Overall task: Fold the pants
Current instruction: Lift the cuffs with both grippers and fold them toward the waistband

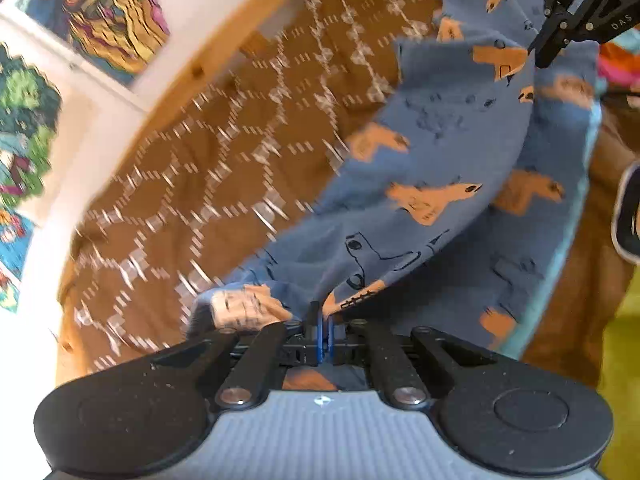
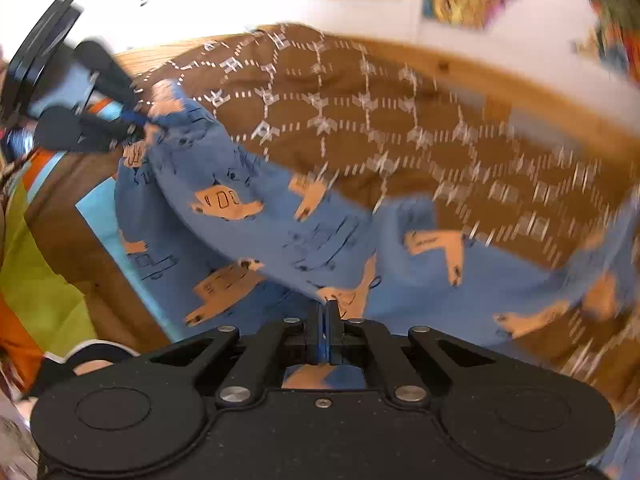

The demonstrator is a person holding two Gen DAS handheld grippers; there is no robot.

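Note:
The pants [image 1: 452, 152] are blue with tan vehicle prints and hang lifted over a brown patterned bedspread [image 1: 224, 152]. My left gripper [image 1: 322, 312] is shut on one edge of the pants. My right gripper [image 2: 327, 306] is shut on another edge of the pants [image 2: 288, 224]. The cloth stretches between them and sags onto the bed. The right gripper also shows in the left wrist view [image 1: 548, 52] at the top right, pinching the cloth. The left gripper shows in the right wrist view [image 2: 140, 122] at the upper left, holding the cloth.
The bedspread [image 2: 420, 132] covers a bed with a wooden frame [image 2: 460, 68] against a white wall hung with colourful pictures [image 1: 104, 12]. A green and orange floor mat [image 2: 44, 280] lies beside the bed. A shoe [image 1: 628, 216] shows at the right edge.

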